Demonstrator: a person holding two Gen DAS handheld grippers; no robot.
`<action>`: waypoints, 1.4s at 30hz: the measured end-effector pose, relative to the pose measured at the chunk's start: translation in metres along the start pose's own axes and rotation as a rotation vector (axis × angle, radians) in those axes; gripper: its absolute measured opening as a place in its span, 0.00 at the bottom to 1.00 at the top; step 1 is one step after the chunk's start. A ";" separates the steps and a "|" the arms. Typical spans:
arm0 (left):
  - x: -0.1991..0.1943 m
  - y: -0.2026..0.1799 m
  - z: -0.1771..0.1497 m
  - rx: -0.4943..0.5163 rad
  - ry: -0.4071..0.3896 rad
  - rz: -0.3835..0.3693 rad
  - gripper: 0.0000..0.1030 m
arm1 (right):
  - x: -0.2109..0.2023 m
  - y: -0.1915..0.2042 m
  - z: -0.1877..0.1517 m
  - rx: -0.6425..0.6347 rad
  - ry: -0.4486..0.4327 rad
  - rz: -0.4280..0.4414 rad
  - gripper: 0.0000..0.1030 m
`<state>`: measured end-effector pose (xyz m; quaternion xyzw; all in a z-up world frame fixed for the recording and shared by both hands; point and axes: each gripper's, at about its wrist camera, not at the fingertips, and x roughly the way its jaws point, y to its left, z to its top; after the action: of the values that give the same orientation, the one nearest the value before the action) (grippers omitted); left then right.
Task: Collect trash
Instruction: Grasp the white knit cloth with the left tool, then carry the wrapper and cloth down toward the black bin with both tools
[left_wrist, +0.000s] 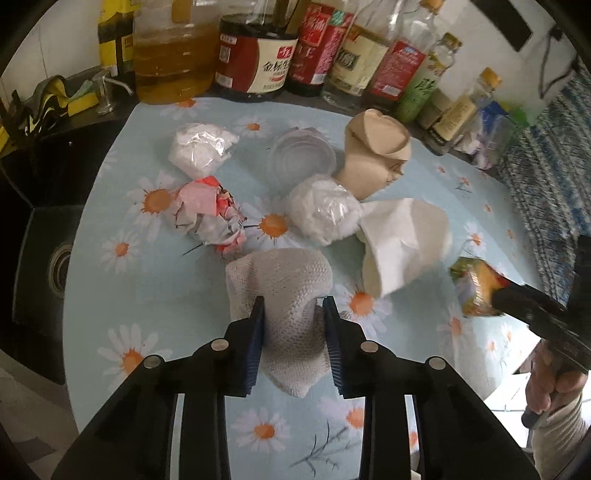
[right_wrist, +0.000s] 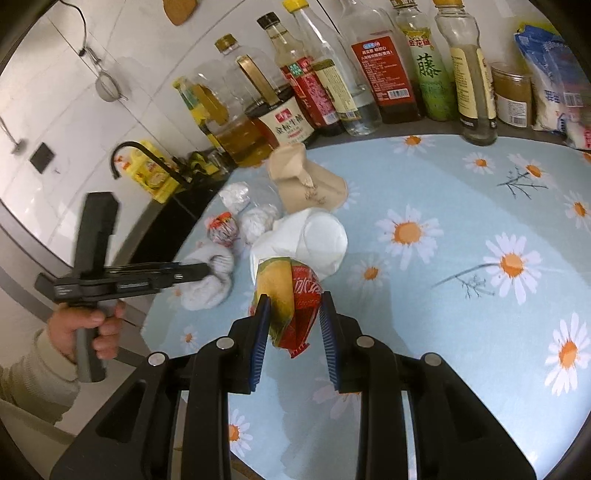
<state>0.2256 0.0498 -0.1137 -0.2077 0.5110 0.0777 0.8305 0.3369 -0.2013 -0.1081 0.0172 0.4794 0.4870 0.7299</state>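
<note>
My left gripper (left_wrist: 293, 306) is shut on a crumpled grey-white knitted cloth (left_wrist: 288, 291) on the daisy-print table cover (left_wrist: 147, 295); it also shows in the right wrist view (right_wrist: 210, 275). My right gripper (right_wrist: 295, 301) is shut on a crushed yellow-and-red drink carton (right_wrist: 291, 299), which also shows in the left wrist view (left_wrist: 474, 286). Beyond lie a crumpled white paper cup (left_wrist: 402, 240), a crushed brown paper cup (left_wrist: 373, 155), a clear plastic cup (left_wrist: 301, 157), two white bagged wads (left_wrist: 203, 147) (left_wrist: 325, 212) and a red-and-white crumpled wrapper (left_wrist: 210, 212).
A row of oil, sauce and vinegar bottles (left_wrist: 258, 59) stands along the back edge of the table. A black sink (left_wrist: 48, 251) with a tap (right_wrist: 147, 155) lies to the left. Jars and a blue-white bag (right_wrist: 554, 74) stand at the back right.
</note>
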 end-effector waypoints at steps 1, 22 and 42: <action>-0.004 0.000 -0.003 0.012 -0.005 -0.006 0.28 | 0.001 0.003 -0.001 0.007 0.003 -0.019 0.28; -0.084 0.032 -0.087 0.205 -0.079 -0.163 0.27 | -0.021 0.102 -0.073 0.155 -0.021 -0.233 0.28; -0.121 0.076 -0.182 0.218 -0.057 -0.253 0.27 | 0.002 0.217 -0.160 0.136 -0.002 -0.229 0.29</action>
<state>-0.0053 0.0508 -0.0982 -0.1766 0.4622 -0.0776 0.8655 0.0716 -0.1564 -0.0892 0.0123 0.5092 0.3670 0.7784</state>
